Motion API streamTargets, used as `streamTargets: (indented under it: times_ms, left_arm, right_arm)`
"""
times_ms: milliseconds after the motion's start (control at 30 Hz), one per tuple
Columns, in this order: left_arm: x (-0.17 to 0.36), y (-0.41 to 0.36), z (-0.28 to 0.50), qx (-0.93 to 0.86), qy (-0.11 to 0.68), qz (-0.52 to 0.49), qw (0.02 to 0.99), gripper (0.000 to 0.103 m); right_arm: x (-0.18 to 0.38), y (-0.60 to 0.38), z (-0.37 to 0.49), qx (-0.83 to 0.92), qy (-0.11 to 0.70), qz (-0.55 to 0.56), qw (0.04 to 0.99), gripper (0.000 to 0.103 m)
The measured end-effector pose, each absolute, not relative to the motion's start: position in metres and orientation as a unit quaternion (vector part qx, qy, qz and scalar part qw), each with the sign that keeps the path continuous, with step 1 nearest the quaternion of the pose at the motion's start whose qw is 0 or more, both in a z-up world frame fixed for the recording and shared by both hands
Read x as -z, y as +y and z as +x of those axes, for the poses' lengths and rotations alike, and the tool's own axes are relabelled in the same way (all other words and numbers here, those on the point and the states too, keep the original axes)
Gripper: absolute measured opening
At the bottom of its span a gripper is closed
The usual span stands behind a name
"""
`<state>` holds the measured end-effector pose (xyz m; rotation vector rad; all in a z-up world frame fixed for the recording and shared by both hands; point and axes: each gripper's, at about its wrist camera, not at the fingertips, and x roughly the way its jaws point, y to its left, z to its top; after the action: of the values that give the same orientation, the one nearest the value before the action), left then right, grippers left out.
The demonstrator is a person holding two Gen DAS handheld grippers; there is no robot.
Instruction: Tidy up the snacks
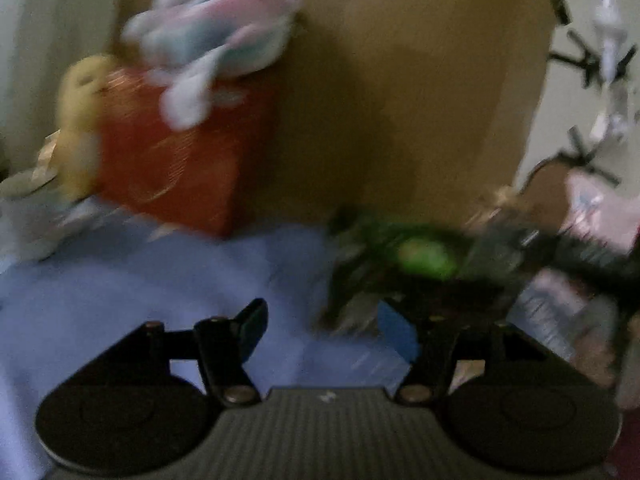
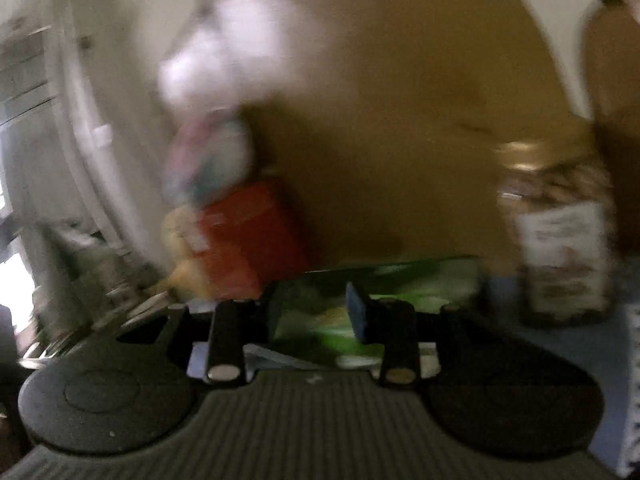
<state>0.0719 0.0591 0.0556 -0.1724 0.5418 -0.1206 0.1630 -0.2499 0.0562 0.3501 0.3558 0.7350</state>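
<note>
**A:** Left wrist view first, and heads up, it's really smeared. I count one red box [image 1: 172, 152] at the far left on the blue cloth [image 1: 120, 280], with two plush toys on it: one pastel plush [image 1: 212, 44] on top, one yellow plush [image 1: 80, 120] at its left side. One big cardboard box [image 1: 400, 80] stands behind everything.

**B:** And the snacks?

**A:** One green snack bag [image 1: 420, 260] lying on the cloth, right of centre, and it looks like the right gripper [image 1: 560, 256] coming in from the right edge towards it, too blurred to say more. The left gripper [image 1: 320, 328] has its jaws wide apart, nothing between them, just cloth.

**B:** Right wrist view any better?

**A:** Bit worse, honestly. The green snack bag [image 2: 360, 300] sits right in front, between the fingers of the right gripper [image 2: 316, 312]. Jaws are partly open around it, but I can't tell whether they're actually pinching it.

**B:** Anything in the way?

**A:** One jar [image 2: 560, 232] with a gold lid, upright, far right. The red box [image 2: 248, 236] is far left, with the plush toys as blobs above and beside it. Cardboard box [image 2: 400, 120] fills the back.
</note>
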Motion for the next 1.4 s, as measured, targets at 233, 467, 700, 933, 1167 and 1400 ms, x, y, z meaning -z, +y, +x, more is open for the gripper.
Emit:
streamTargets:
  times_ms: [233,467,700,933,1167,1400]
  left_arm:
    - [-0.005,0.092,0.041,-0.007,0.275,-0.11,0.955,0.064]
    - [-0.012,0.083,0.036,-0.001,0.233,-0.089,0.968,0.077]
    - [-0.011,0.083,0.036,-0.002,0.234,-0.092,0.968,0.082]
    - [-0.007,0.086,0.04,-0.007,0.249,-0.105,0.963,0.082]
    - [-0.004,0.085,0.05,-0.009,0.28,-0.103,0.954,0.082]
    - [-0.005,0.086,0.052,-0.002,0.286,-0.107,0.952,0.082]
  right_arm:
    - [-0.05,-0.199,0.115,-0.407,0.19,0.067,0.891,0.042]
    - [-0.02,-0.204,0.083,-0.377,0.216,0.067,0.898,0.068]
    - [-0.007,-0.199,0.094,-0.387,0.252,0.116,0.879,0.072]
    - [-0.003,-0.205,0.096,-0.424,0.287,0.127,0.849,0.074]
    - [-0.004,-0.196,0.088,-0.428,0.301,0.077,0.849,0.076]
    - [-0.007,-0.203,0.085,-0.425,0.274,0.086,0.858,0.076]
